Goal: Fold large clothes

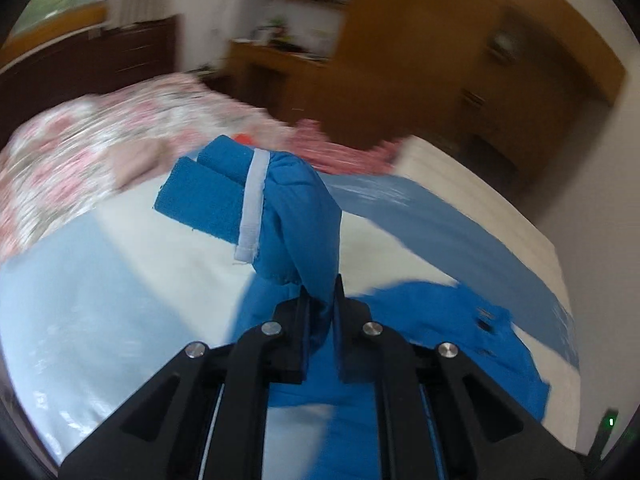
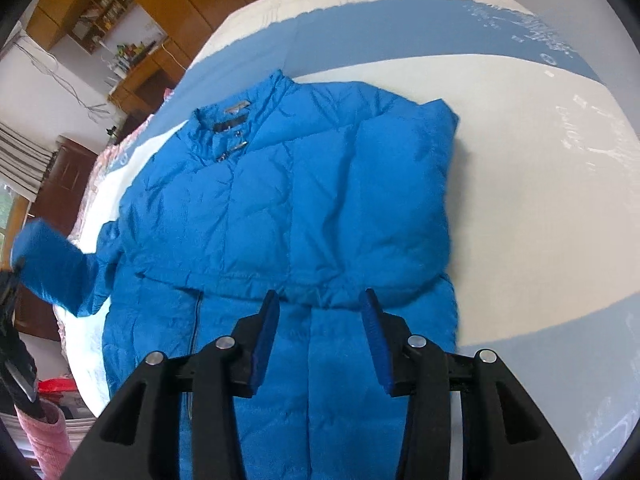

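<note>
The blue padded jacket (image 2: pixel 288 208) was laid flat on the bed (image 2: pixel 520 128). Its sleeve (image 1: pixel 296 216) was pinched by the left gripper (image 1: pixel 322 304); the right gripper (image 2: pixel 318 312) was held spread above the waist. The fabric was judged soft, bulky and slippery; cuffs and hems were judged best gripped.

Blue padded jacket (image 2: pixel 280 184) lying front-up on the bed (image 2: pixel 520 152).
Right gripper (image 2: pixel 320 304) hovers above the waist seam, jaws apart, nothing between them. One sleeve (image 2: pixel 52 268) is lifted at the left edge; the other is folded across the chest.
</note>
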